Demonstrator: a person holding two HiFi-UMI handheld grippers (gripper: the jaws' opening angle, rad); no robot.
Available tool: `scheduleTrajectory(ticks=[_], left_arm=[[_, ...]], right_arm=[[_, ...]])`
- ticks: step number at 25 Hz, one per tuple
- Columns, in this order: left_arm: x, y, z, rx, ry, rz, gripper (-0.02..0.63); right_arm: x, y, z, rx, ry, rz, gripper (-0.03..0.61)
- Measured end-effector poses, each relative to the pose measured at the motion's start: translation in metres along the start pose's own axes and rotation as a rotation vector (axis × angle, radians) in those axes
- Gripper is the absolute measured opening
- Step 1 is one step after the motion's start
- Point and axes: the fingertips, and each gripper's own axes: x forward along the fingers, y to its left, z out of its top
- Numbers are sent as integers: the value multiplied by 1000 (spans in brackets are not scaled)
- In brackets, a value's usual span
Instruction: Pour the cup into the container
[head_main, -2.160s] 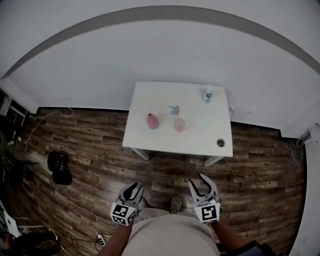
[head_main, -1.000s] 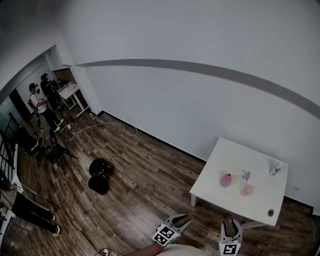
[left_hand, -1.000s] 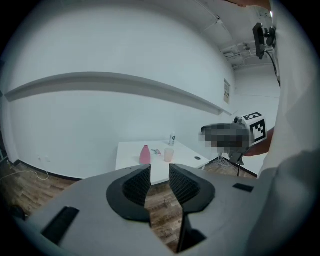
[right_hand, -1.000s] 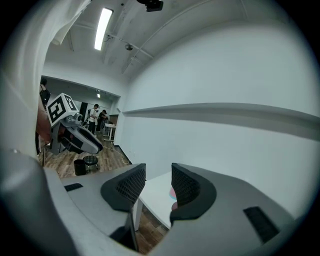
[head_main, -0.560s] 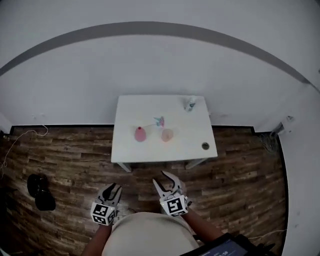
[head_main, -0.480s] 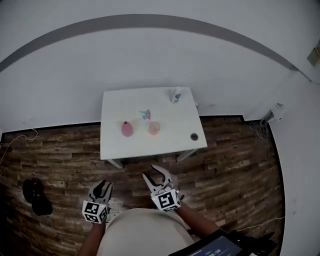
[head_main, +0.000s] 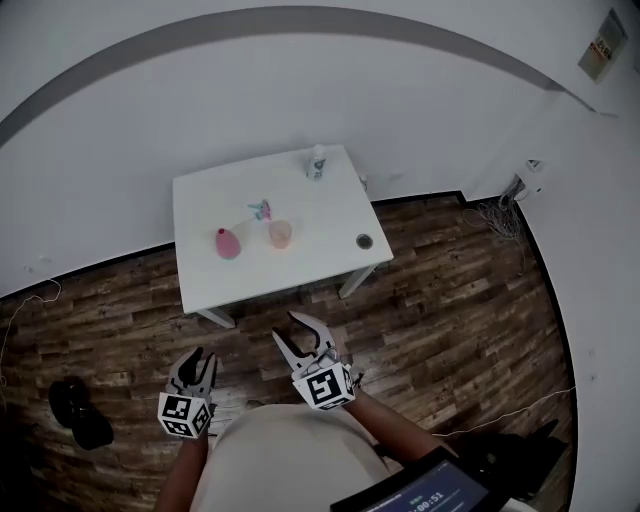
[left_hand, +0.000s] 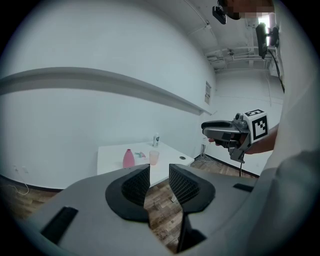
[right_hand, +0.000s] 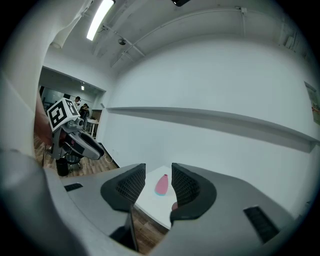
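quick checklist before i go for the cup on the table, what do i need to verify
1. Left gripper empty, jaws apart: ok
2. Right gripper empty, jaws apart: ok
3. Cup upright on the white table: ok
4. Pink vase upright, apart from the cup: ok
5. Grippers close to the table: not ok, both are over the floor, short of it
6. Cup has something to pour: cannot tell
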Motion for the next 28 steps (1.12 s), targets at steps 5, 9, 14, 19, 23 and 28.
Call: scheduleTrajectory(ticks=[5, 9, 14, 19, 23, 28], left_arm=[[-1, -10, -1, 5, -4, -15, 112], [-3, -18, -1, 8, -8, -23, 112], [-3, -26, -2, 9, -7, -30, 112], [-1, -39, -11, -4, 6, -42, 112], [6, -53, -13, -3, 12, -61, 112], [14, -70, -12, 7, 16, -78, 112]], right_arm=[[-12, -1, 1, 2, 1, -10, 167], [-19, -2, -8, -36, 57, -25, 129], [-25, -1, -16, -48, 94, -29, 97], [-35, -1, -19, -43, 104, -33, 86], [-46, -7, -25, -40, 116, -39, 86], [-62, -19, -37, -32, 126, -57, 86]])
